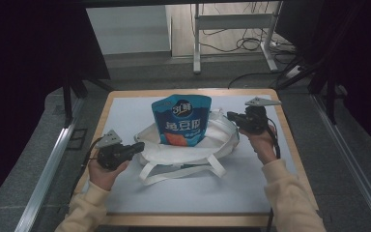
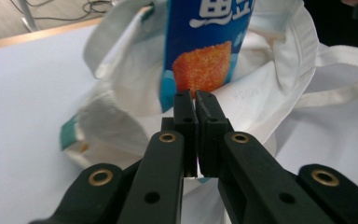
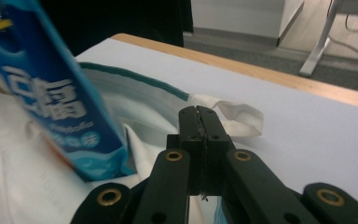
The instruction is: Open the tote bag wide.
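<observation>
High view: blue snack pouch [image 1: 182,119] upright in white cloth tote bag [image 1: 217,140]; left gripper [image 1: 136,147] and right gripper [image 1: 233,116] fingers pinched on opposite rim cloth — keep mouth spread evenly, pouch steady.

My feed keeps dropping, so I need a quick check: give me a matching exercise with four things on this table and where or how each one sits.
Things:
1. blue snack pouch
2. white tote bag
3. left gripper
4. right gripper

Places or states:
A. jaws shut at the bag's left edge
B. standing in the bag's open mouth
C. jaws shut at the bag's right rim
D. lying on the table, handles spread

Pairs: 1-B, 2-D, 3-A, 4-C
</observation>
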The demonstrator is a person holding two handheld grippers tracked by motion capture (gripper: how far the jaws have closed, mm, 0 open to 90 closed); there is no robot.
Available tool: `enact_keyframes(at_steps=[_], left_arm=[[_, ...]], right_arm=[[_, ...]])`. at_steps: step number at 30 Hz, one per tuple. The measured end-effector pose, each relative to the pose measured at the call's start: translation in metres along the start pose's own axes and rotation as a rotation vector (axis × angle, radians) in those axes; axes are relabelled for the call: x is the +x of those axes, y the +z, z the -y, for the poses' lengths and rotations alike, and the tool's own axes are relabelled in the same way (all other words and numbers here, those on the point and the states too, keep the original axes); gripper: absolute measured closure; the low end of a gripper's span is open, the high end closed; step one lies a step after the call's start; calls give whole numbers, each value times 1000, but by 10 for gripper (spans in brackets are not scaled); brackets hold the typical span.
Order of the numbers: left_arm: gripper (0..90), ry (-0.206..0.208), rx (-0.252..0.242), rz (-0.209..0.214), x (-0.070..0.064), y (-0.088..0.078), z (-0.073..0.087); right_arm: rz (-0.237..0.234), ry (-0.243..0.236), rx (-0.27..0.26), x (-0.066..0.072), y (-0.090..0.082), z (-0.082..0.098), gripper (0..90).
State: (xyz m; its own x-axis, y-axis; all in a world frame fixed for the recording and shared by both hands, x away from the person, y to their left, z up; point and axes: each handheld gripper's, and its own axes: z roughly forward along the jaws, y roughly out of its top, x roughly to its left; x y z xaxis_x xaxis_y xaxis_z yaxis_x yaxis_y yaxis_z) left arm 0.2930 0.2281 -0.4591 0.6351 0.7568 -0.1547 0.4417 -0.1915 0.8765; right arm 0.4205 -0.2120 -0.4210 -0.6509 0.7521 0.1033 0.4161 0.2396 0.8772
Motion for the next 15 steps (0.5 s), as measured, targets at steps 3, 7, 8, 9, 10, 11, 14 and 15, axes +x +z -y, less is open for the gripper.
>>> enact_keyframes(at_steps=[3,7,8,9,10,11,14,15], left_arm=[[888,-6,-13,-14,3,-10,2],[888,-22,-21,-30,7,-20,7],[887,-28,-24,-34,9,-22,8],[884,-34,-25,-36,10,-24,10],[876,-39,-24,-37,11,-26,12],[860,-42,-18,-42,12,-27,13],[767,-43,-26,-52,13,-32,19],[691,-44,-25,-60,13,-32,21]], right_arm=[[-10,-26,-11,5,-14,4,888],[-25,-54,-17,11,-30,14,887],[-30,-60,-15,12,-33,17,883],[-36,-61,-16,13,-37,20,867],[-41,-65,-19,14,-40,23,840],[-45,-68,-18,15,-43,26,806],[-39,-78,-19,19,-50,38,656],[-32,-74,-20,21,-53,43,591]])
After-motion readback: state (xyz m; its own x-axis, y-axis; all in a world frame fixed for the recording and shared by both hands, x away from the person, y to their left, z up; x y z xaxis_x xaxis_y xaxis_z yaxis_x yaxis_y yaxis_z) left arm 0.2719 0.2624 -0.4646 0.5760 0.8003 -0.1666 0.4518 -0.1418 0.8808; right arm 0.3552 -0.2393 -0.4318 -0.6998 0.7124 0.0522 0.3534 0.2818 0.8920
